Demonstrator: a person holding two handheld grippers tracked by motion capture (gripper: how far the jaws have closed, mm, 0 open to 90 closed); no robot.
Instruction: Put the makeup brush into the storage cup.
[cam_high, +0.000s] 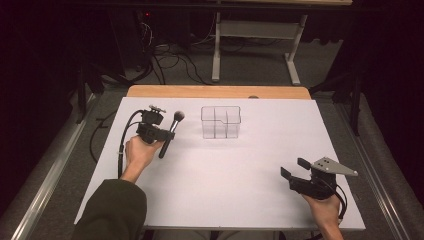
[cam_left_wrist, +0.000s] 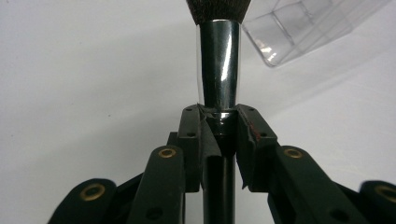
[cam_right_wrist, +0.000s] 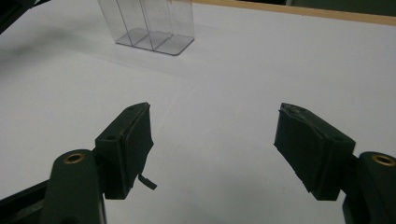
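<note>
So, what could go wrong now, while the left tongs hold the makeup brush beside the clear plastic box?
1. The left tongs clamp the black-handled makeup brush right where its smooth chrome ferrule begins, so it may slip or swing.
2. The clear plastic divided organiser box looks light and stands free on the white table; a nudge from the brush could tip it, as the open right tongs are far off.

No readable text, label, brand, number or sign anywhere: none on brush, clear box, table or either gripper.
</note>
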